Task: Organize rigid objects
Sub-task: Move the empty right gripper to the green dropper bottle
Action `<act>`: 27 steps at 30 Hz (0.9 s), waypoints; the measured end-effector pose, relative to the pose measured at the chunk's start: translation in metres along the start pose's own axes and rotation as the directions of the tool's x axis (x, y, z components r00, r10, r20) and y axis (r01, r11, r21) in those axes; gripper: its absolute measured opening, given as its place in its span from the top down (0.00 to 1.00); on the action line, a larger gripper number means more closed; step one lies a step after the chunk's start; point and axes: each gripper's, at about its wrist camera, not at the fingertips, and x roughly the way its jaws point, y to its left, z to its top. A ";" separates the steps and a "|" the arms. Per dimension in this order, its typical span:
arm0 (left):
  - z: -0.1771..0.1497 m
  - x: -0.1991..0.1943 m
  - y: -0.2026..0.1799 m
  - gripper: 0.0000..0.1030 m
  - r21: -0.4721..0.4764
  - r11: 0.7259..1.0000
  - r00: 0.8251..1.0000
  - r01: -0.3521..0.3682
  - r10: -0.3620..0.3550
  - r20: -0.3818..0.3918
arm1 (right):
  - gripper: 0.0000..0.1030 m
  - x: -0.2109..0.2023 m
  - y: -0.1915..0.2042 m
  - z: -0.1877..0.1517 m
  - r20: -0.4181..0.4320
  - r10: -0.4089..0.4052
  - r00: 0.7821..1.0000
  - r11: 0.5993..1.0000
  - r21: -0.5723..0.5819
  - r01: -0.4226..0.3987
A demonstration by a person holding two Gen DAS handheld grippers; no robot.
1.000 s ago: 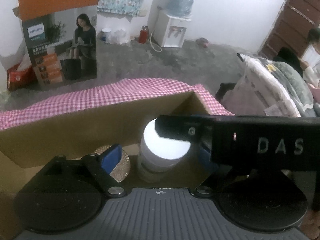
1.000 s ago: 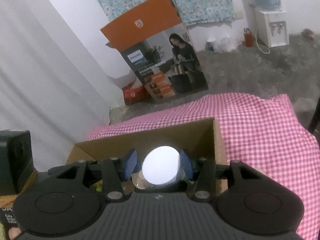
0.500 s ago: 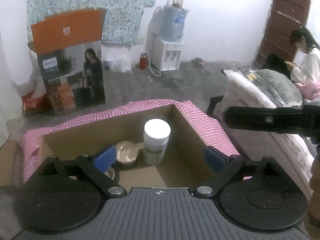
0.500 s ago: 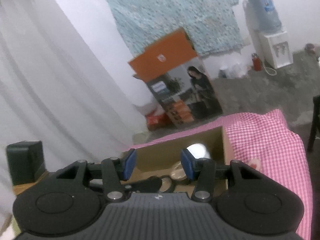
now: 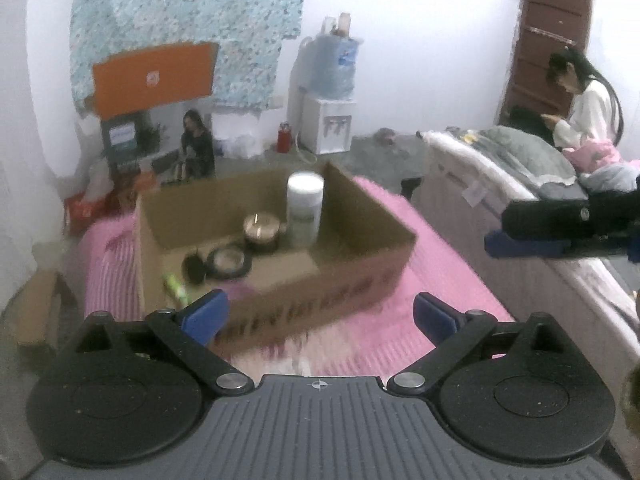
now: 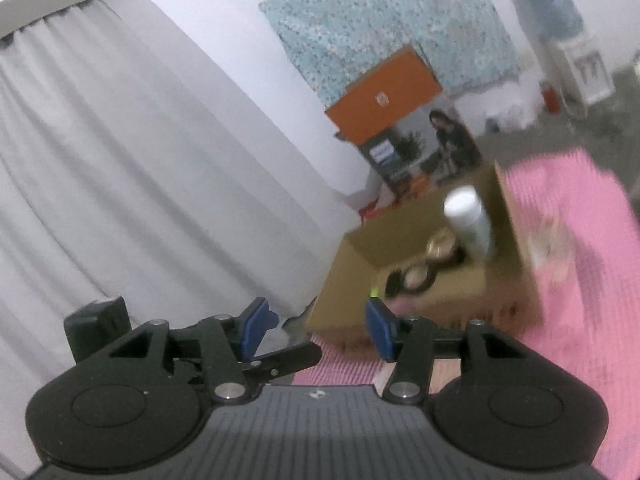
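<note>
Against cardboard box's (image 5: 280, 280) far-right corner, white-capped bottle (image 5: 304, 210) upright; left gripper (image 5: 320, 314) wide, empty; right gripper (image 6: 314, 330) half-spread, just widened, empty; seated person (image 5: 580, 100) only in left view

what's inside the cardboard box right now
In the box: a white-capped bottle standing upright, a gold-lidded jar, a round black compact, a small dark item and something green. The near wall hides the floor behind it.

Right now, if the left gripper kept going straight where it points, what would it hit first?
Probably the near wall of the cardboard box. The left gripper is open and empty, aimed down at it; depth is hard to judge.
</note>
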 end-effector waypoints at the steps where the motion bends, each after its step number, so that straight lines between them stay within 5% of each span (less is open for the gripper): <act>1: -0.008 -0.001 0.001 0.03 -0.012 1.000 1.000 0.000 0.000 -0.005 | 0.45 0.002 -0.005 -0.011 -0.012 0.001 1.000 1.000 0.030 0.000; 8: -0.059 0.015 0.005 0.05 -0.029 0.999 0.997 -0.021 0.018 -0.072 | 0.45 0.025 -0.060 -0.070 -0.066 -0.047 0.997 0.965 0.254 0.062; 14: -0.074 0.045 0.000 0.13 0.003 1.000 0.992 0.009 -0.008 -0.124 | 0.47 0.039 -0.086 -0.096 -0.112 -0.123 0.986 0.946 0.286 0.151; 23: -0.083 0.082 -0.008 0.37 0.045 0.997 0.976 0.061 -0.050 -0.210 | 0.56 0.065 -0.119 -0.099 -0.140 -0.195 0.971 0.896 0.377 0.235; 27: -0.084 0.087 -0.007 0.39 0.046 0.996 0.975 0.071 -0.059 -0.212 | 0.58 0.074 -0.130 -0.098 -0.147 -0.207 0.967 0.880 0.403 0.250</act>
